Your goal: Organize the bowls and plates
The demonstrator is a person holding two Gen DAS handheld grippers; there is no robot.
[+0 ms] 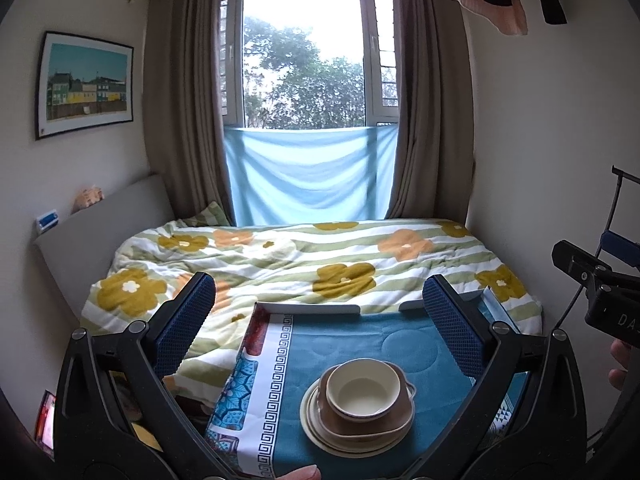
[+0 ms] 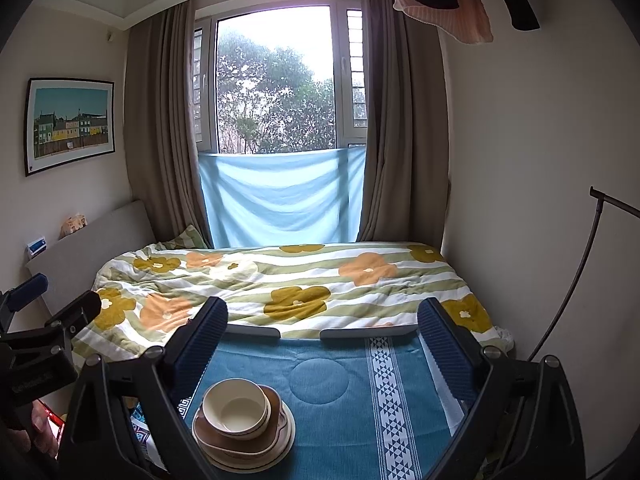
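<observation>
In the left wrist view, the left gripper hangs above a table covered with a teal cloth, its two blue-padded fingers spread wide apart with nothing between them. Below and between the fingers sits the stack of dishes: a cream bowl nested in a brown bowl, which rests on cream plates, all near the front of the cloth and touching neither finger. The cloth has a white border with a key pattern along its left side. Behind the table lies a bed with a flowered quilt, and beyond it a window flanked by brown curtains, a pale blue sheet hung across its lower part. A framed picture hangs on the left wall. At the right edge the other gripper's black body shows, with part of a hand below it. In the right wrist view, the right gripper is likewise held above the cloth with its fingers far apart and empty. The same stack stands at the lower left, just beside the left finger, the cream bowl on top. A white band of triangles runs down the cloth on the right. The left gripper's body appears at the left edge.
</observation>
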